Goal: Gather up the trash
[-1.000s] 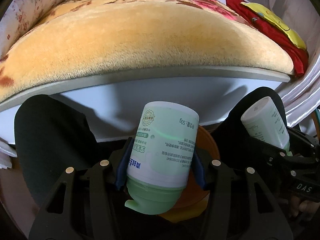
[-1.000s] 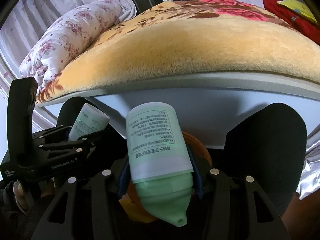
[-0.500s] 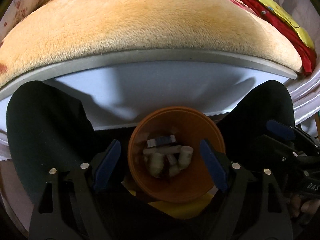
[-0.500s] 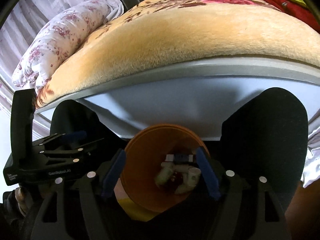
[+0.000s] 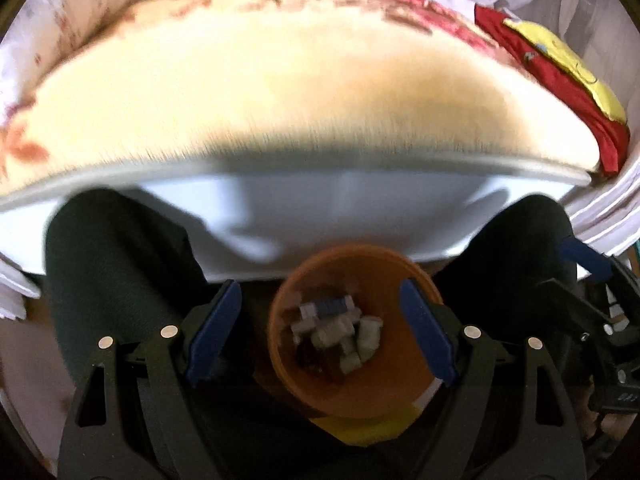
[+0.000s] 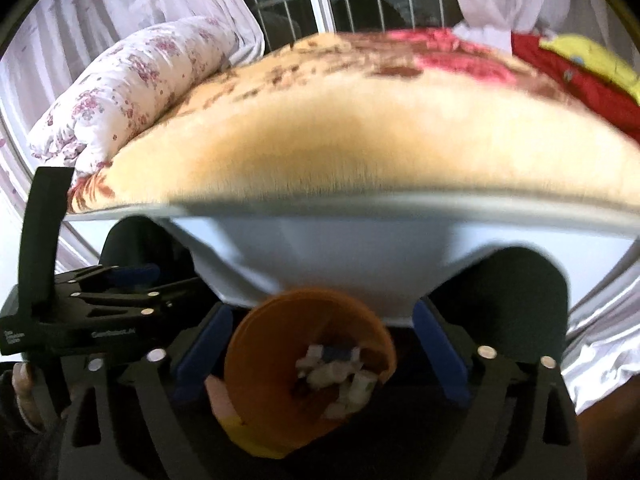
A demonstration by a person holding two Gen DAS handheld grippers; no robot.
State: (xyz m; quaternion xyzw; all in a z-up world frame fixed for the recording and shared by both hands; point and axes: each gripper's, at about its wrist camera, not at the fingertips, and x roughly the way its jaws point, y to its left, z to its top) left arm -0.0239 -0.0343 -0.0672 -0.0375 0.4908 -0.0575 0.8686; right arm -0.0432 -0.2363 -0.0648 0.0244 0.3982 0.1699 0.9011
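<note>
Below both grippers, beside the bed (image 5: 304, 112), the orange bin (image 5: 352, 384) holds light, rigid scraps (image 5: 340, 328). My left gripper (image 5: 320, 328) and right gripper (image 6: 320, 356) stand wide, empty; I would grip the bin's stiff rim.

Left tongs (image 5: 320, 336) spread wide, blue pads (image 5: 214, 332) well apart, nothing between them. Right tongs (image 6: 320, 356) likewise spread, empty. Both side by side, close together, pointing forward and down. Fingers (image 6: 22, 396) wrap left handle.
</note>
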